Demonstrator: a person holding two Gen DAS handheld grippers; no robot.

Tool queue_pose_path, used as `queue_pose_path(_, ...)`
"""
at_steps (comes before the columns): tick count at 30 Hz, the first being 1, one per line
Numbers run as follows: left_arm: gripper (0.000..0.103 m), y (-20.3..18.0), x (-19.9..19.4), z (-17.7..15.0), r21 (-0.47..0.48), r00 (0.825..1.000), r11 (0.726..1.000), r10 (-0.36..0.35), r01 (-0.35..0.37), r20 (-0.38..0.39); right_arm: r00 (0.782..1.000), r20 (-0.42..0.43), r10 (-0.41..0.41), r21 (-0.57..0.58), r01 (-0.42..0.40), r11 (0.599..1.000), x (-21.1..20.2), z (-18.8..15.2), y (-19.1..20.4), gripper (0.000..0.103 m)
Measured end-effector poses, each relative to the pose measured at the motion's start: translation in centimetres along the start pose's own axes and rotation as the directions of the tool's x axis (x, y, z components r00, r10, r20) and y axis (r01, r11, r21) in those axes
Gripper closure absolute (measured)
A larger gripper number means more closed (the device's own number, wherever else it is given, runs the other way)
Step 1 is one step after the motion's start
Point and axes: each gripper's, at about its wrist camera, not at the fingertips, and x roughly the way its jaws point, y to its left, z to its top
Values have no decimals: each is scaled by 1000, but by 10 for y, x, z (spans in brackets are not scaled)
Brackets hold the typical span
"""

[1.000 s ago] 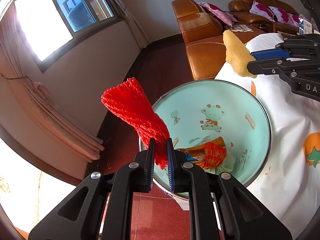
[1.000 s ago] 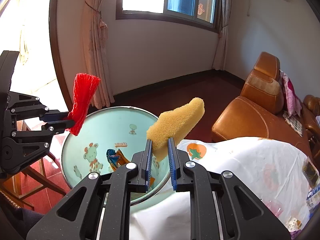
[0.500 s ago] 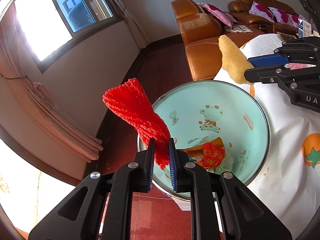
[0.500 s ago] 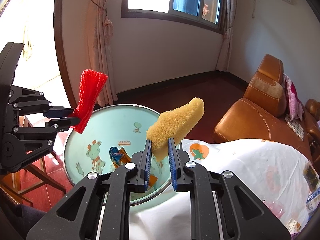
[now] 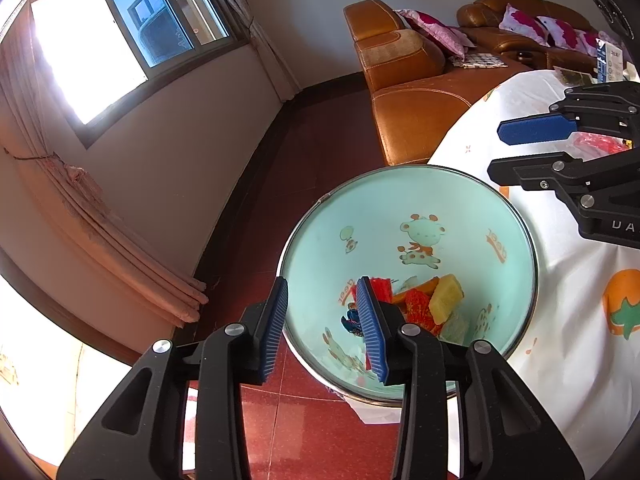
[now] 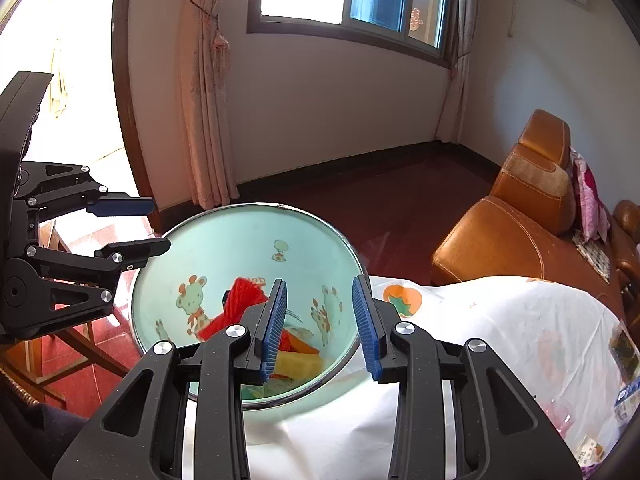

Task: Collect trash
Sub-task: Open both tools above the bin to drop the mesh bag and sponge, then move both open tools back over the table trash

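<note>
Both sets of fingers just opened, empty: left gripper (image 5: 322, 328) and right gripper (image 6: 320, 326) above bin (image 6: 352, 248). Yellow sponge (image 5: 446, 299) at 5 o'clock, red mesh (image 6: 240, 300): light, soft, squashy; best pinched mid-body.

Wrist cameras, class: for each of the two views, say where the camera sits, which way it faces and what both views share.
Left wrist: on the left claw, aimed down into the mint bin; the right claw enters at right.
Right wrist: on the right claw, aimed down over the same bin; the left claw enters at left.
Shared: bin, white tablecloth, brown sofa, window.
</note>
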Motion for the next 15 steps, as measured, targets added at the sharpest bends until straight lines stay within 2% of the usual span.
queue_pose_path(12, 65, 0, 1, 0, -5, 1000, 1000, 2, -2, 2, 1000, 1, -4, -4, 4, 1000, 0, 1, 2, 68)
queue_pose_path(15, 61, 0, 0, 0, -6, 1000, 1000, 5, -5, 3, 1000, -1, -8, -2, 8, 1000, 0, 1, 3, 68)
